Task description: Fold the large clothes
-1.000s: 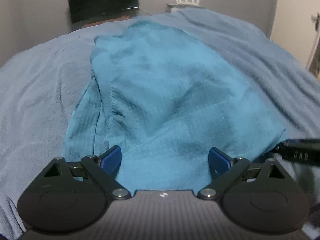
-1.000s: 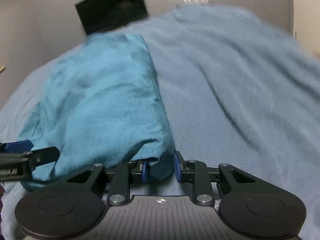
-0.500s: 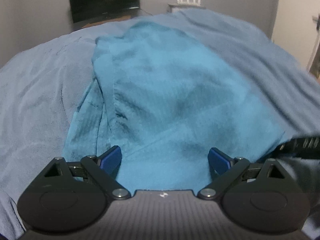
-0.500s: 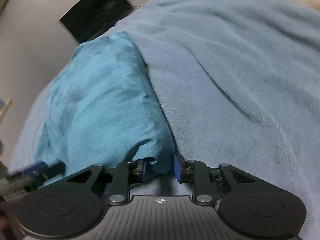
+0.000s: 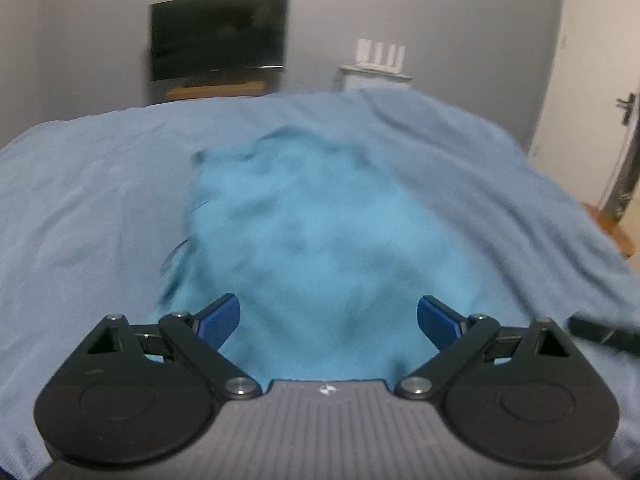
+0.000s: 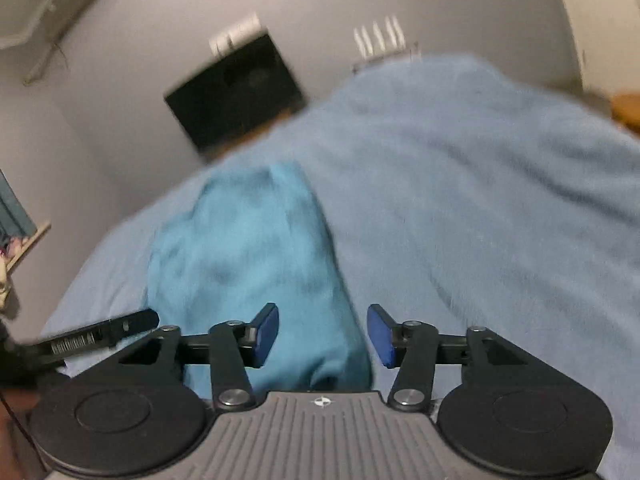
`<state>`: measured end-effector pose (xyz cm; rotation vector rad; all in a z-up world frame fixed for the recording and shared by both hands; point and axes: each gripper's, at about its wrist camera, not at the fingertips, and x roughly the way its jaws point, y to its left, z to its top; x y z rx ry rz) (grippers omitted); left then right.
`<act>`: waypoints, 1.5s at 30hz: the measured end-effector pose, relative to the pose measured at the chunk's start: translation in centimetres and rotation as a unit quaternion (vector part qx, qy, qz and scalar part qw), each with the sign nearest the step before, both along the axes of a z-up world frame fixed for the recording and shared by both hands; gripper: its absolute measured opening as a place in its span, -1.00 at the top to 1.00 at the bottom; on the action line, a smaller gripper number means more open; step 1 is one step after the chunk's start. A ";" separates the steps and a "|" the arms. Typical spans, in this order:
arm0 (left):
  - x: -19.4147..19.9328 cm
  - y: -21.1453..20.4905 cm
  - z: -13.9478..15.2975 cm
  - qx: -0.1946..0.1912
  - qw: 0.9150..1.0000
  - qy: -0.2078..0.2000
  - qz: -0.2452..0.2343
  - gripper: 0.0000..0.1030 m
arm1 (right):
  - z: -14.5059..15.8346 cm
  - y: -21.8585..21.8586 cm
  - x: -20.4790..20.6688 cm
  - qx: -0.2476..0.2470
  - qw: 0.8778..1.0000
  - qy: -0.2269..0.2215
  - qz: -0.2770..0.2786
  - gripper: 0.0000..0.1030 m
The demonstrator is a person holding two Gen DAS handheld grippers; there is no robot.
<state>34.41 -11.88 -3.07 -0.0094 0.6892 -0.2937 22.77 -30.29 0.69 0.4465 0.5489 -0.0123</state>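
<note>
**Both grippers free above the folded garment**

We hold the left gripper (image 5: 328,318) with its blue fingers (image 5: 218,320) spread wide and nothing between them, low over the near edge of the teal garment (image 5: 320,232). The garment lies folded in a long shape on the grey-blue blanket (image 5: 88,208) covering the bed. Our right gripper (image 6: 322,332) also has its fingers (image 6: 382,336) spread apart, straddling the garment's near right corner (image 6: 332,344) without pinching it. A dark screen (image 5: 219,36) stands against the far wall.
</note>
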 end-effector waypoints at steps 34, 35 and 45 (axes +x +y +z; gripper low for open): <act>-7.1 7.5 -3.8 -0.003 0.997 0.075 0.024 -0.95 | -5.0 1.3 5.5 -0.066 0.996 0.044 -0.036 -0.25; -7.7 8.0 -3.6 -0.015 0.996 0.077 0.033 -0.95 | -5.1 0.5 5.1 -0.064 0.994 0.059 -0.066 -0.26; -13.9 6.9 -2.9 0.048 0.998 0.028 0.034 -0.95 | -3.6 2.2 1.5 -0.035 0.992 0.117 -0.021 -0.64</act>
